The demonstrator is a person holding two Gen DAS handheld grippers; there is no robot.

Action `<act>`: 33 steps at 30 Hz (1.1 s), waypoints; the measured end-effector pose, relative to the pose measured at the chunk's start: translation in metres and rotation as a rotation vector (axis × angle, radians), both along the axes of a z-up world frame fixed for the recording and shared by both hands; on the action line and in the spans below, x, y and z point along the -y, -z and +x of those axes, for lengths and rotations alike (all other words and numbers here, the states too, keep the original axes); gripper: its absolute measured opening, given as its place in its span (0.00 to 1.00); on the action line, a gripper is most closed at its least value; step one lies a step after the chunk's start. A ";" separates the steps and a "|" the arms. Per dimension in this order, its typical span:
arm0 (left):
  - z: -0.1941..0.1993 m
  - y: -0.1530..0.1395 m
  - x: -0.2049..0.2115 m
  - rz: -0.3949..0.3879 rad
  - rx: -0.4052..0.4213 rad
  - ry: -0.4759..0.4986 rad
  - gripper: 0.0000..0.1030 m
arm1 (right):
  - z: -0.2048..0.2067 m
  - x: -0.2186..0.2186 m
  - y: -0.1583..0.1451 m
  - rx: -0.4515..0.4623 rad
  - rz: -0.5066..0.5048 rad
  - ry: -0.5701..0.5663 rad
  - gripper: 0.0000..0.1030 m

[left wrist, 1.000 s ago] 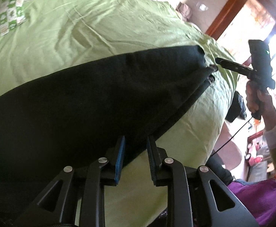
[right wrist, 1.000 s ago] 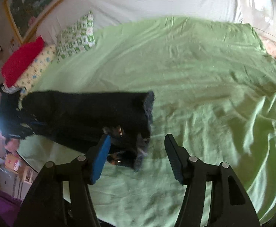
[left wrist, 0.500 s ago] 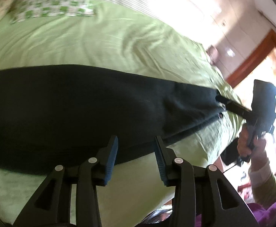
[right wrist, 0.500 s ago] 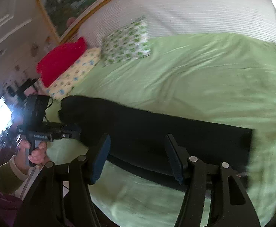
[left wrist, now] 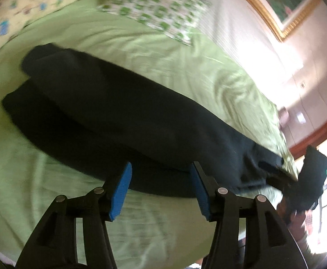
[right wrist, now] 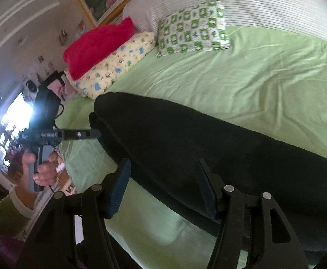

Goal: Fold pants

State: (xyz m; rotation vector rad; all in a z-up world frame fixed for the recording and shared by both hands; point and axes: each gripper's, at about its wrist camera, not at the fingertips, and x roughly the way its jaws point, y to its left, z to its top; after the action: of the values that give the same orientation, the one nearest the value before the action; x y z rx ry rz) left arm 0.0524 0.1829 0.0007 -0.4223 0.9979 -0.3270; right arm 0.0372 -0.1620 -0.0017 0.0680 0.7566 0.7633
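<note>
- Spreading wide in the foreground of the left wrist view, the left gripper (left wrist: 161, 187) has just been opening its jaws; they stand apart with nothing between the blue pads (left wrist: 121, 190), which hang above the near edge of the pants (left wrist: 123, 121).
- In the right wrist view the right gripper (right wrist: 163, 187) also has its jaws spread, gripping nothing, with the pants' near edge showing in the gap beyond them.
- Black and long, the pants lie on the green bedsheet (left wrist: 186, 67) of the bed, doubled lengthwise so 1 leg lies on the other, running slantwise across both views.
- Seen from the right wrist, the left gripper's body is held by the person's left hand (right wrist: 43, 170), its fingers level and their tips right at the left end of the pants; whether they touch the cloth I cannot tell.
- Seen from the left wrist, the right gripper's black body appears blurred at the far right end of the pants, held by the right hand (left wrist: 297, 219).
- Farther back on the bed sit a green-and-white checked pillow (right wrist: 193, 27) and a yellow patterned pillow (right wrist: 114, 65), with a red cloth (right wrist: 98, 44) on top of the yellow one.
- Behind them rises a white striped headboard (right wrist: 264, 2), and above it a gold-framed picture (left wrist: 282, 2) hangs on the wall.
</note>
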 end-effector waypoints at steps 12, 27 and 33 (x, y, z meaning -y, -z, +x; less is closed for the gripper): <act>0.033 0.006 -0.058 -0.037 -0.026 -0.219 0.60 | 0.002 -0.091 0.025 0.105 -0.231 -0.105 0.59; 0.063 0.026 -0.088 -0.072 -0.085 -0.354 0.08 | 0.019 -0.113 0.040 0.140 -0.295 -0.093 0.07; 0.039 -0.004 -0.084 -0.055 -0.002 -0.338 0.07 | 0.007 -0.102 0.012 0.148 -0.223 -0.129 0.06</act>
State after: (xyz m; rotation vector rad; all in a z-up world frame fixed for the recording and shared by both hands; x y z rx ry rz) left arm 0.0911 0.2673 0.0048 -0.6316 0.9027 -0.0491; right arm 0.0444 -0.0597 -0.0136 -0.2378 0.7052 0.7929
